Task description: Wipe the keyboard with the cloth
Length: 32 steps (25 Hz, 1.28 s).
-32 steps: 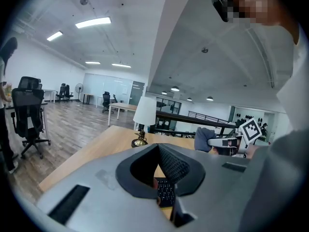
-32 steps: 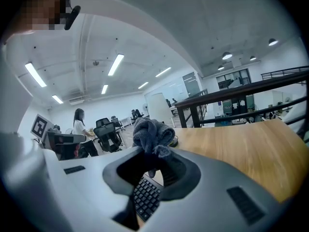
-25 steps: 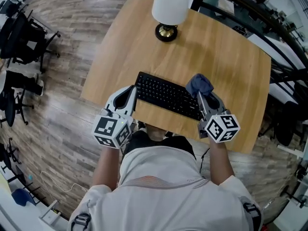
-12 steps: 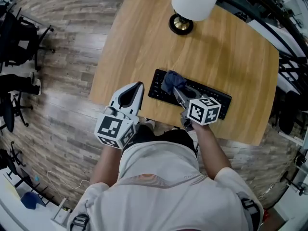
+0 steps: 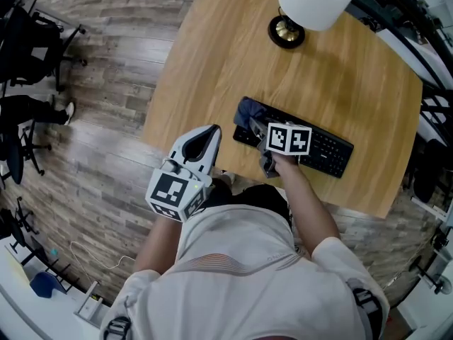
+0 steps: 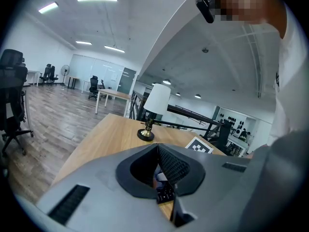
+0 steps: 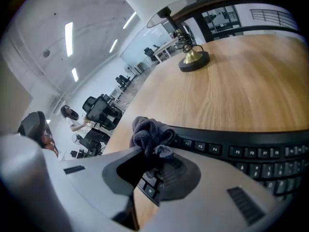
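Head view puts your right gripper at the left end of the keyboard. Its jaws are clamped on the bunched dark cloth, which rests on the keys there. Right gripper view shows the cloth bulging above the jaws. Your left gripper hangs at the near edge of the table, jaws together on nothing, apart from the keyboard.

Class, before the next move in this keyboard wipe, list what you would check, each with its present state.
1. Cloth clamped in right hand-held gripper: ok.
2. Cloth over keyboard, at its left end: ok.
3. Left hand-held gripper shut, empty, off the keyboard: ok.
4. Lamp stands apart from keyboard: ok.
5. Keys clean: cannot tell.
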Motion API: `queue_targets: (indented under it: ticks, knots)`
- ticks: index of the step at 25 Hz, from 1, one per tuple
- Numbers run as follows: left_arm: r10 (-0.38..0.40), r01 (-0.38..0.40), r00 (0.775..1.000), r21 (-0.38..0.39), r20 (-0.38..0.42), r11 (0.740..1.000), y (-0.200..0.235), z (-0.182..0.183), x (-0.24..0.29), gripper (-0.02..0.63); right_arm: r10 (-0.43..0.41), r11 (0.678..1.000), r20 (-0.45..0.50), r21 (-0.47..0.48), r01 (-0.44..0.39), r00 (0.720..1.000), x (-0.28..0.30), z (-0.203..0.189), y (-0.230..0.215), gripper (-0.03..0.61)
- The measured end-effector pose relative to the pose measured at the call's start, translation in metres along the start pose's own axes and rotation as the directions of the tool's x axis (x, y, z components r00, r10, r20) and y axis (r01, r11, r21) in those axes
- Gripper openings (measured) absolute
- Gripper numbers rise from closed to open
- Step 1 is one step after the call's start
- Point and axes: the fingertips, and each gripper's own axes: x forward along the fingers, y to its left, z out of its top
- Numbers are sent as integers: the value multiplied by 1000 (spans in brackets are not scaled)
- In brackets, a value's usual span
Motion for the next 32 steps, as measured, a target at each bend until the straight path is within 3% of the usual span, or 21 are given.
queue_targets:
  ticks: [9, 32]
  knots:
    - [-12, 12, 1000, 13, 1, 1000, -19, 5, 5, 15, -47, 999, 8, -23, 47, 999, -19, -7, -26, 120]
    - [-100, 100, 995, 65, -6, 993, -157, -2, 51, 15, -204, 972, 113, 141, 187, 972, -163, -42, -183, 120]
